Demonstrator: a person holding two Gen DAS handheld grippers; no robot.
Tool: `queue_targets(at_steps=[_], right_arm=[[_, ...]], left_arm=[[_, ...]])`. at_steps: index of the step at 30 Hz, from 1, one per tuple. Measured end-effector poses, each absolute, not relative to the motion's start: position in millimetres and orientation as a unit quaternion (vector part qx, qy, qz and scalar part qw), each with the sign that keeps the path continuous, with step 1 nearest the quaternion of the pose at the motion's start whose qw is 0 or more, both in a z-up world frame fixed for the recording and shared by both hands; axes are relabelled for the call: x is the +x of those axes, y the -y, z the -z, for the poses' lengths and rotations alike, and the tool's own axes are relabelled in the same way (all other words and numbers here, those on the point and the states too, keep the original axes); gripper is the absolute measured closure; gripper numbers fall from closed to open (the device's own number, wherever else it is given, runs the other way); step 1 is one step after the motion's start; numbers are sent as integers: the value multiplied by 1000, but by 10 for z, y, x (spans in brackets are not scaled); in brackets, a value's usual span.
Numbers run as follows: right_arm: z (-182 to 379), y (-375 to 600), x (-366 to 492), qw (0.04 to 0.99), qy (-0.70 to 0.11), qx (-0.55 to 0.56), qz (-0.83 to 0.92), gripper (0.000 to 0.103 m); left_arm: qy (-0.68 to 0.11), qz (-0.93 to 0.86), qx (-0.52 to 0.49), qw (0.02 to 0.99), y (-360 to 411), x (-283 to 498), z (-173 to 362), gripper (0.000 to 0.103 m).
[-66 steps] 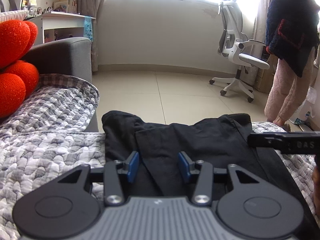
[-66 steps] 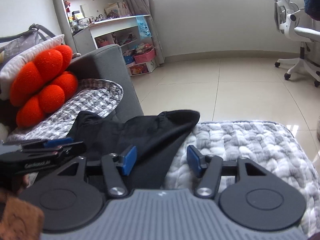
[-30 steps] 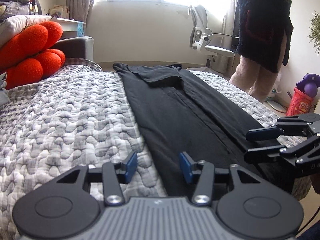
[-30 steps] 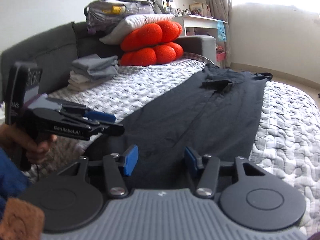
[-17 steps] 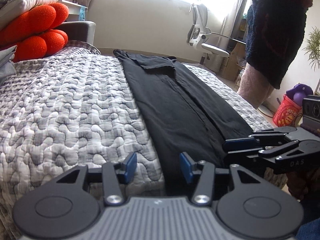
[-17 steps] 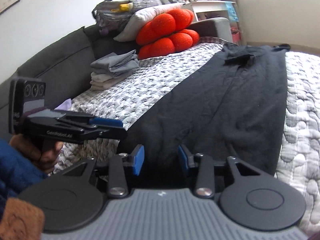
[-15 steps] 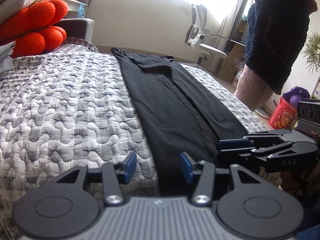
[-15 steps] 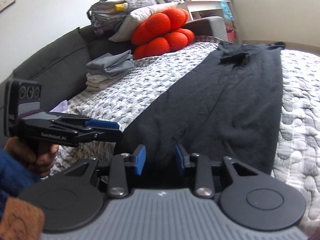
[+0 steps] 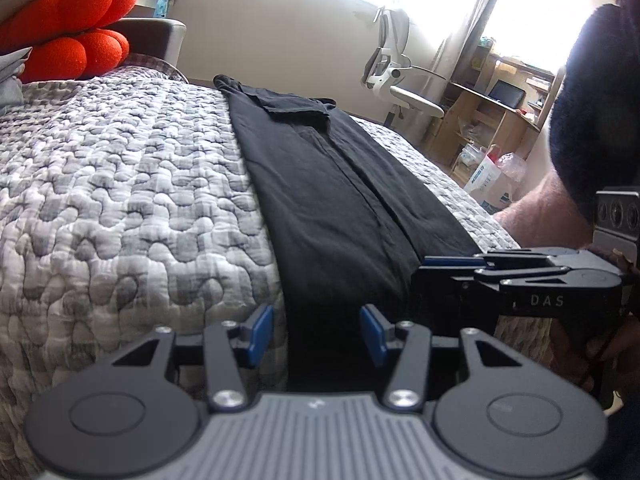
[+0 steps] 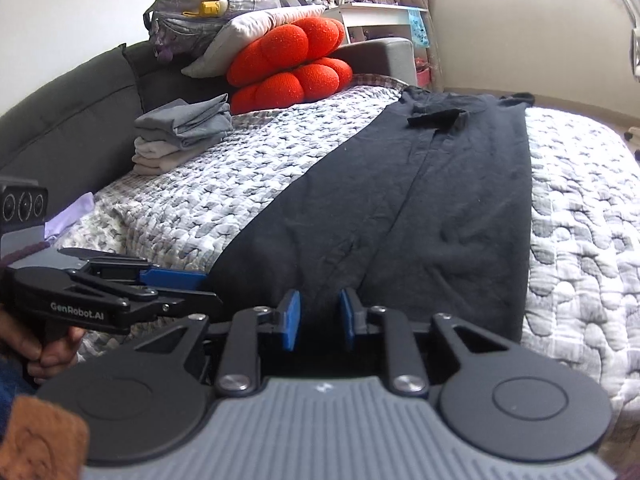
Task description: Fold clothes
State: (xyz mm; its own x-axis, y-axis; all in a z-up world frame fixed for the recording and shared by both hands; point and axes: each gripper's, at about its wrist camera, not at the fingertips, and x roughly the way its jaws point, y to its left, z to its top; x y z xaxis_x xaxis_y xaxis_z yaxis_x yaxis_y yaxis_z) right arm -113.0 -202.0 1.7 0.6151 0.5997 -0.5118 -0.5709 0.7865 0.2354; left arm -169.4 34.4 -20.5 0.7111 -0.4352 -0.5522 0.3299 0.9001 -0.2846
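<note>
A black garment (image 9: 332, 200), folded lengthwise into a long strip, lies along the quilted grey bed (image 9: 120, 200) and its near end drapes over the bed's edge. My left gripper (image 9: 316, 328) is open at that near end, with the strip's left edge between its blue pads. My right gripper (image 10: 319, 312) is closing, and the dark hem of the garment (image 10: 420, 208) sits in the narrow gap between its pads. Each gripper shows in the other's view: the right gripper (image 9: 424, 270) at the strip's right corner, the left gripper (image 10: 200, 288) at its left corner.
An orange lobed cushion (image 10: 292, 68), a pillow and a bag rest against the grey sofa back (image 10: 72, 128). A stack of folded clothes (image 10: 180, 136) sits on the quilt at the left. A person in a dark fuzzy top (image 9: 592, 120) stands close on the right. A white office chair (image 9: 396, 80) is by the window.
Both grippers have drawn back from the garment's far end to its near end and lowered. The right gripper's jaws have narrowed around the hem; the left gripper's jaws keep their width.
</note>
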Motion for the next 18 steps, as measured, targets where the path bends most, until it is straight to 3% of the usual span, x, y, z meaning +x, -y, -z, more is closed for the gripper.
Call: queue_targets(at_steps=[6,15,17,18], right_arm=[[116,2194,-1220,885,-295,96,-348,81],[184,2234,-1212,867,-306,117,-375,81],[182,2231,-1223,867,-307,112,-377,81],[188,2230,-1228,866,-309,111,-376,82]], left_arm=[[-301,210,-87,926,-408,-1788,278,59],[-295,217,-127,922,-497,-1783,337,63],[-299,217,-118,922,-467,-1786,337,73],[-304,219,-116,920,-454,-1784,342,89]])
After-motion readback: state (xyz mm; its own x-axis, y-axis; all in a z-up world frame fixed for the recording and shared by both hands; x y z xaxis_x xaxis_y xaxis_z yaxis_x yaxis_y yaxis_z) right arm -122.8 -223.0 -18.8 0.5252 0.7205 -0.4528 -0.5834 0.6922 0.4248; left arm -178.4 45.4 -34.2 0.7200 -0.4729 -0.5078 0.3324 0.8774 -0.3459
